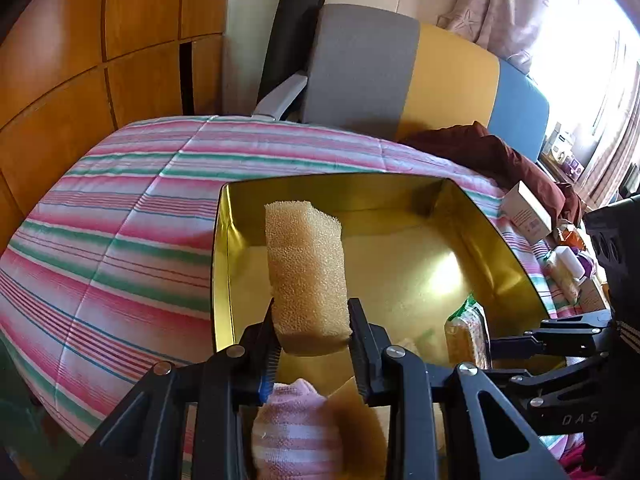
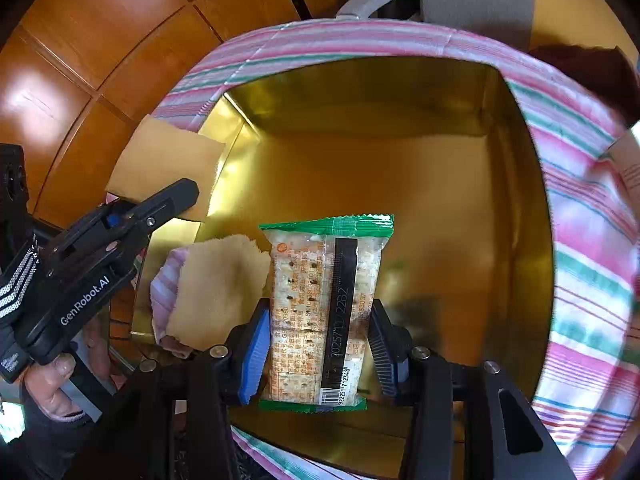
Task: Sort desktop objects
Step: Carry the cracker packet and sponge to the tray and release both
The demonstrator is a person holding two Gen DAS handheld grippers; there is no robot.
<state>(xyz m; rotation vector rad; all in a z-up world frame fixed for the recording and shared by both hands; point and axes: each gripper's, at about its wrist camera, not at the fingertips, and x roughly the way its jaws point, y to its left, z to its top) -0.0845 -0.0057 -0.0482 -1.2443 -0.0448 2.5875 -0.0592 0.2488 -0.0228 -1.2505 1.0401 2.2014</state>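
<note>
Setting: a gold-lined rectangular metal tin [image 2: 516, 184] is resting on a bed spread with a pink, green and white striped quilt [image 1: 120, 240]; it is serving as the collecting container, so both hands are converging over it.

Left gripper [image 1: 312, 320]: its fingers are clamped on the lower end of a tan, coarse-pored oblong sponge block [image 1: 306, 268]. The block is standing up out of the grip, above the tin's left side, so that it can probably drop straight inside.

Right gripper [image 2: 320, 340]: its fingers are pressing on the two long edges of a clear cracker packet with green crimped ends and a black barcode strip [image 2: 320, 312]. Gripping across the narrow width is keeping the flat packet level and face-up over the tin's floor.

Already in the tin: a pale tan cloth-like sheet [image 2: 216, 292] is lying over a pink-and-white striped fabric bundle [image 2: 166, 280] in the near left corner, which is leaving the middle and right of the floor free.

Person: a bare hand [image 2: 52, 384] is gripping the left tool's handle.

Surroundings: small boxes and bottles [image 1: 560, 248] are waiting on the quilt to the tin's right, apparently still to be sorted.

Stage, as judged: both items are being carried in for release; neither is yet lying on the tin floor.

Risk, as judged: the tall sponge may be tipping onto the rim rather than inside.
</note>
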